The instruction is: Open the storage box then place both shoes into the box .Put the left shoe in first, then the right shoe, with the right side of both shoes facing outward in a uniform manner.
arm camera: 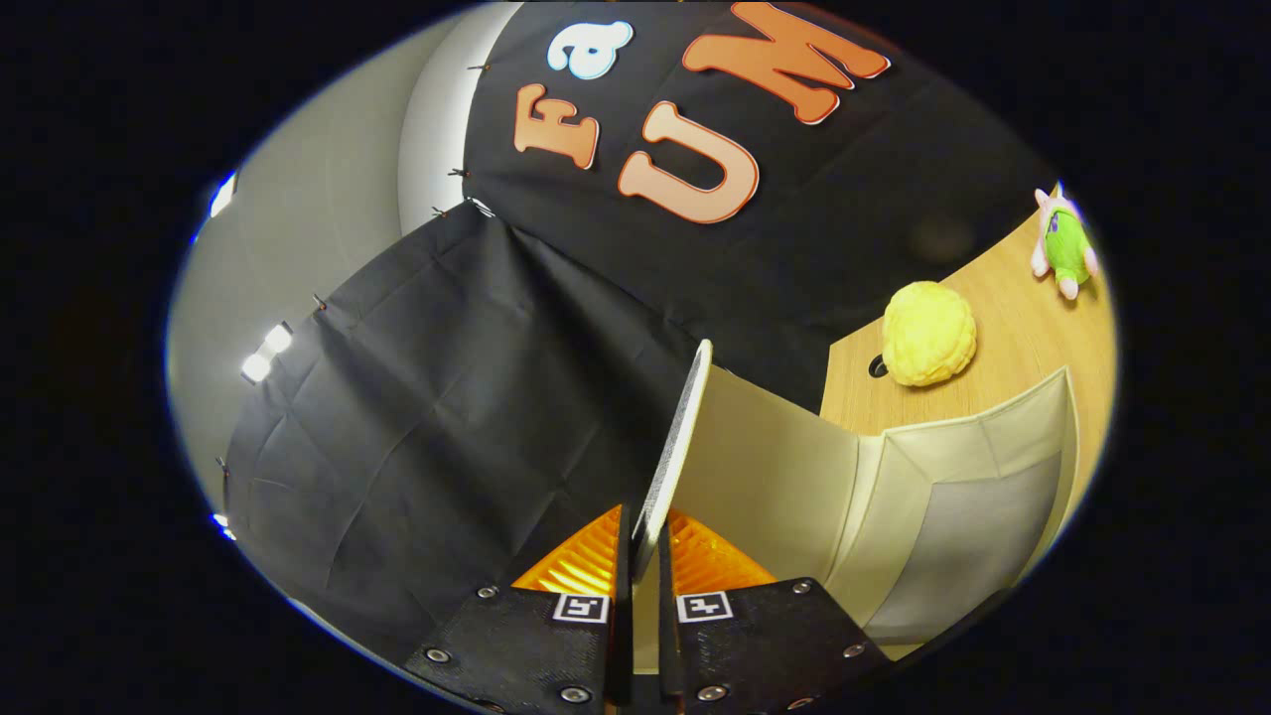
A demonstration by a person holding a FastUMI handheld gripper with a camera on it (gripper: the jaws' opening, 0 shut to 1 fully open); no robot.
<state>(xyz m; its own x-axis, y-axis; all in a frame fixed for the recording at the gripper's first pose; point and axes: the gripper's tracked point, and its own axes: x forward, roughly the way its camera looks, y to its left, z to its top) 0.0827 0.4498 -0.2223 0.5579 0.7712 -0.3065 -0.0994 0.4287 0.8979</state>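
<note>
My gripper (643, 556) is shut on the thin edge of the storage box lid (675, 437), which rises edge-on between the two fingers and tilts up and away from them. To the right of the lid spreads the cream-coloured storage box (894, 497), its inner wall and a grey panel in sight. The whole view is tilted. The box stands on a wooden table (1023, 338) beyond it.
A yellow plush ball (928, 333) lies on the table just past the box, beside a small round hole. A green and pink plush toy (1064, 243) sits farther off along the table. Black cloth hangs behind and to the left.
</note>
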